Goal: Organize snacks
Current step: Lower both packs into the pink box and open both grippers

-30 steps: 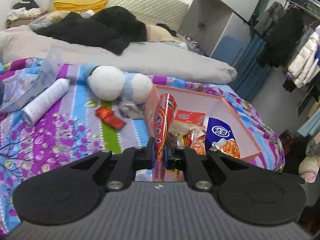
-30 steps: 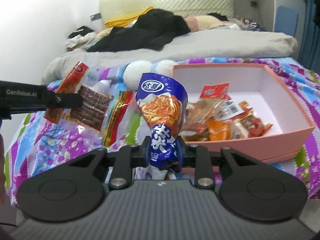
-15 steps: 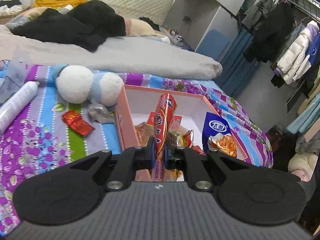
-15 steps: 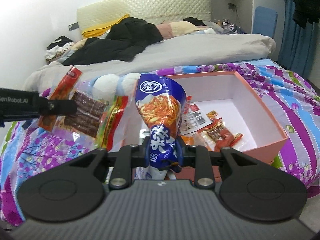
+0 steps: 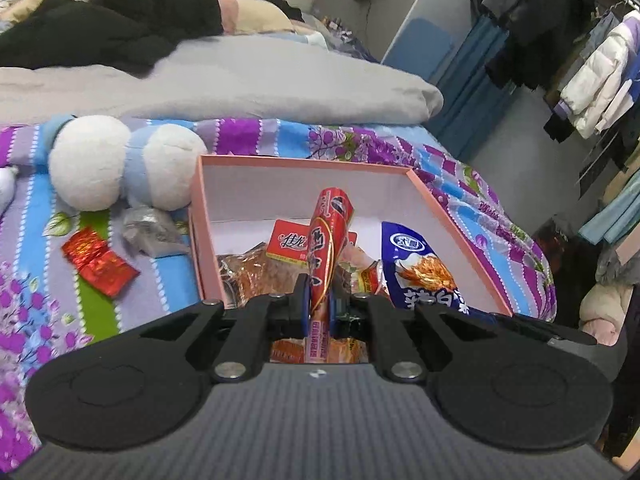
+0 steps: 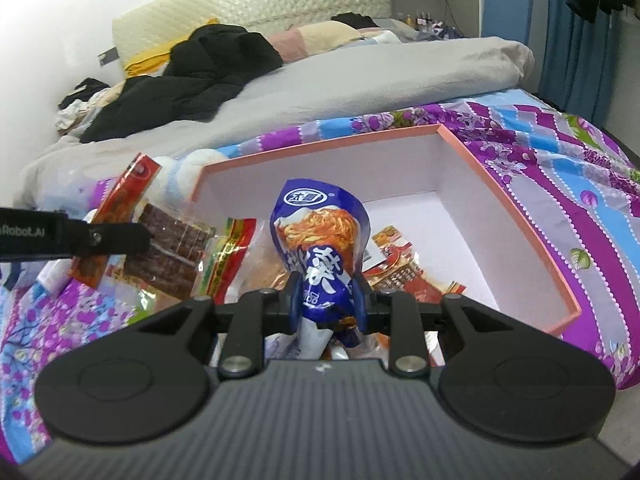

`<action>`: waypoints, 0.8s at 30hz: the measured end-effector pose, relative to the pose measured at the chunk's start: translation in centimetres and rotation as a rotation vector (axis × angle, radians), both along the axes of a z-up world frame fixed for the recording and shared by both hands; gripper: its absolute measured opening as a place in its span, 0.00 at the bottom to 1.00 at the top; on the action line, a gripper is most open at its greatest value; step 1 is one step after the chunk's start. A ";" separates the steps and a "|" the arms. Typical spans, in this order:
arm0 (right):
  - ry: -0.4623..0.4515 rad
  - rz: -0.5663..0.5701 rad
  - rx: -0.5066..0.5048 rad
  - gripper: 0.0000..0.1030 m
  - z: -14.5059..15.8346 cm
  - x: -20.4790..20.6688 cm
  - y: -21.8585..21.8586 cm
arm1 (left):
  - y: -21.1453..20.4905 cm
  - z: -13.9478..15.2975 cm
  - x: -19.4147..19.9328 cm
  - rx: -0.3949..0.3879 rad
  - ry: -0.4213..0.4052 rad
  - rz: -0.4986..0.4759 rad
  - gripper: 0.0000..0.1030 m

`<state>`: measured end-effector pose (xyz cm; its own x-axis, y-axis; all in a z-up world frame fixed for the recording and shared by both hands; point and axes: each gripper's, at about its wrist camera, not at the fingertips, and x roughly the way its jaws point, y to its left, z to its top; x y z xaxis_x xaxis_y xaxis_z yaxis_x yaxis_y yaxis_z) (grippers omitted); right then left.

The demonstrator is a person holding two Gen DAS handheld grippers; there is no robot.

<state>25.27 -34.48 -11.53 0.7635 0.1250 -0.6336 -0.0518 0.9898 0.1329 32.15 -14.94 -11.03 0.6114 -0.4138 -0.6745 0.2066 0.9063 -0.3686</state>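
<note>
A pink open box [image 5: 304, 161] [image 6: 516, 196] lies on the bed with several snack packets inside. My left gripper [image 5: 319, 306] is shut on a red snack packet [image 5: 328, 236], held edge-on above the box's near part. My right gripper [image 6: 325, 300] is shut on a blue noodle-snack bag [image 6: 320, 236], held upright over the box's near side. The blue bag also shows in the left wrist view [image 5: 420, 268]. The left gripper's finger [image 6: 104, 236] and its red packet [image 6: 168, 248] show at the left of the right wrist view.
A white-and-blue plush toy [image 5: 120, 160] lies left of the box. A red foil packet [image 5: 98, 260] and a silver wrapper [image 5: 148, 228] lie on the floral sheet. A grey duvet [image 5: 240, 80] lies behind. Clothes hang at right [image 5: 592, 60].
Both grippers have moved toward and over the pink box, each keeping its packet. The box now fills the middle of both views.
</note>
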 end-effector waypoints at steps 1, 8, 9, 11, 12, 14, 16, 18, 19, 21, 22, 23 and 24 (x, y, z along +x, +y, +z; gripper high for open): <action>0.003 -0.001 -0.002 0.28 -0.3 0.7 -0.1 | -0.3 -0.4 0.8 0.006 0.007 -0.002 0.10; 0.052 -0.026 0.006 0.28 -2.8 4.1 -1.1 | -1.6 -2.9 4.4 0.031 0.052 -0.031 0.10; 0.059 -0.029 0.008 0.29 -3.1 4.4 -1.2 | -1.6 -3.2 4.6 0.032 0.058 -0.035 0.11; 0.074 -0.040 0.014 0.30 -3.8 4.9 -1.4 | -1.9 -3.8 5.1 0.041 0.067 -0.046 0.13; 0.088 -0.048 0.014 0.33 -4.1 5.1 -1.5 | -1.9 -4.0 5.2 0.048 0.071 -0.048 0.13; 0.106 -0.063 0.017 0.52 -4.6 5.4 -1.7 | -1.7 -4.2 5.1 0.066 0.067 -0.044 0.31; 0.107 -0.065 0.029 0.58 -4.7 5.3 -1.8 | -1.5 -4.0 4.9 0.076 0.058 -0.033 0.45; 0.102 -0.069 0.025 0.58 -4.5 5.2 -2.0 | -1.4 -3.6 4.5 0.086 0.040 -0.032 0.52; 0.100 -0.072 0.024 0.58 -4.4 5.1 -2.0 | -1.4 -3.3 4.3 0.092 0.033 -0.033 0.56; 0.093 -0.071 0.030 0.58 -4.1 4.7 -2.0 | -1.3 -2.6 3.8 0.092 0.021 -0.033 0.59; 0.087 -0.070 0.032 0.58 -3.8 4.5 -2.0 | -1.3 -2.2 3.5 0.092 0.014 -0.033 0.63; 0.081 -0.069 0.033 0.58 -3.6 4.2 -2.0 | -1.3 -1.8 3.1 0.094 0.006 -0.033 0.64; 0.074 -0.067 0.034 0.58 -3.2 3.8 -1.9 | -1.3 -1.4 2.7 0.096 -0.001 -0.033 0.66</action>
